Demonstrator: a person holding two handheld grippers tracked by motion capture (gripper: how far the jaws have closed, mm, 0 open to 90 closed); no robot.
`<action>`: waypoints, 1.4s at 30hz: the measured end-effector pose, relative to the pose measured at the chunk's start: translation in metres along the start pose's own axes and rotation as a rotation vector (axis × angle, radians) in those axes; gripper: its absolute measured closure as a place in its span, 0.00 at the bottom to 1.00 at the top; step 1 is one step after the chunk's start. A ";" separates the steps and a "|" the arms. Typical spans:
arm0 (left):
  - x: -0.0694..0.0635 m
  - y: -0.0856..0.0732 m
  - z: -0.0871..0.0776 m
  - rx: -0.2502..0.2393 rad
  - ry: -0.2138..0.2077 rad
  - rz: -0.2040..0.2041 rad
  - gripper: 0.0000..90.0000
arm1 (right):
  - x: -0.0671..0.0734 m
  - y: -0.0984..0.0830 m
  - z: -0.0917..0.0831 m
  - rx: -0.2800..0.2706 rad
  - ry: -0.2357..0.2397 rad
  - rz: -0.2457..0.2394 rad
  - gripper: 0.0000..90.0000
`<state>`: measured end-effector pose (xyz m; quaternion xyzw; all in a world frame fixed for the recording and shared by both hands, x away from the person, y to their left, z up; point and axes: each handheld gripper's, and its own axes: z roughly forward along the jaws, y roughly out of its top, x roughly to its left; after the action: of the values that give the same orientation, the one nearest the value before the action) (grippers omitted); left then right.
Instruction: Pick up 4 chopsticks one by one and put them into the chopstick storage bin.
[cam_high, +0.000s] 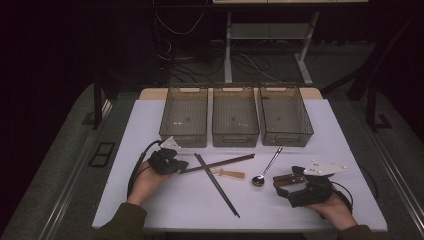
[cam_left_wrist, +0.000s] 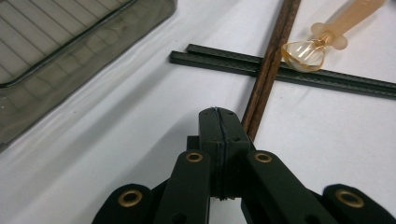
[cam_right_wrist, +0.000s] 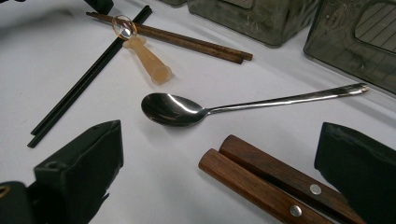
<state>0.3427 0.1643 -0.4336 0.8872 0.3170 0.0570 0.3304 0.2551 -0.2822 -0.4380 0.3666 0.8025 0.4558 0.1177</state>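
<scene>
High view — brown chopsticks (cam_high: 220, 163) lengthwise left–right

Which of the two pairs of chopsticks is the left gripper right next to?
The brown wooden chopsticks: their end lies right beside the shut left gripper. The black chopsticks lie farther off, crossing under the brown pair.

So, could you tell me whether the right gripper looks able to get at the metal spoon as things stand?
Probably yes: the right gripper is open, and bare table lies between it and the metal spoon, though the wooden handles sit between its fingers.
</scene>
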 end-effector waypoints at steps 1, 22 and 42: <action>-0.001 0.000 0.000 0.000 -0.001 0.004 0.99 | 0.000 0.000 0.000 0.000 0.000 0.000 0.02; -0.015 0.004 -0.009 -0.086 -0.021 0.051 0.77 | 0.000 0.000 0.000 0.001 0.001 -0.002 0.02; -0.024 0.009 0.021 -0.027 -0.051 0.168 0.78 | 0.001 0.000 0.001 0.005 0.005 -0.004 0.02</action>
<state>0.3352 0.1329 -0.4419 0.9073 0.2322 0.0664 0.3443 0.2550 -0.2809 -0.4384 0.3640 0.8047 0.4545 0.1157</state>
